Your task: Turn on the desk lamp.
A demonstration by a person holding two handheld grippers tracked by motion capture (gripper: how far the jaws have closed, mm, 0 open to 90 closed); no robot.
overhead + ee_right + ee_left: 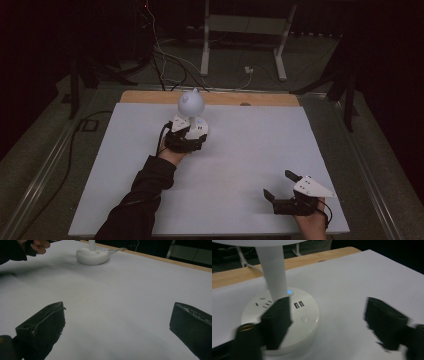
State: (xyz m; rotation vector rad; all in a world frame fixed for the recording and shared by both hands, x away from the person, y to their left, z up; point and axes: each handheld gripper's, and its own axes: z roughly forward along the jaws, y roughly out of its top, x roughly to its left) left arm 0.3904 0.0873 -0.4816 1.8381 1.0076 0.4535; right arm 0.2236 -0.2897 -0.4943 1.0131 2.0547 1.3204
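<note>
Dark room, cables and a white metal stand (245, 30) on the floor beyond the table. White tabletop (250, 150) with a wooden strip (150, 97) along its far edge.

White desk lamp (190, 102) standing upright toward the far side of the tabletop, left of centre: round head on a slim stem, round base. Left gripper (192, 134) right at the base on the near side, held in the person's left hand (172, 154), dark sleeve (140, 200) reaching in from the bottom edge. Right gripper (278, 186) resting at the near right corner of the tabletop, well apart from the lamp.

High view: lamp head and overall layout seen; base mostly covered by the left gripper, detail too small to read.

Left gripper view: lamp base (304, 322) close up, with a lit blue indicator (289, 292) at the foot of the stem (274, 272), two USB ports (298, 304), a socket outlet (263, 303) and a round button (304, 319). Jaws wide apart; one jaw over the base in front of the stem, contact with it not determinable; the other off to the side over bare tabletop. Nothing clamped.

Right gripper view: jaws wide apart over bare tabletop, nothing between them. Lamp base (92, 255) seen far off, with the white cord (117, 250) leaving it toward the wooden strip, and the fingers (40, 244) of the left hand at the top left corner.
</note>
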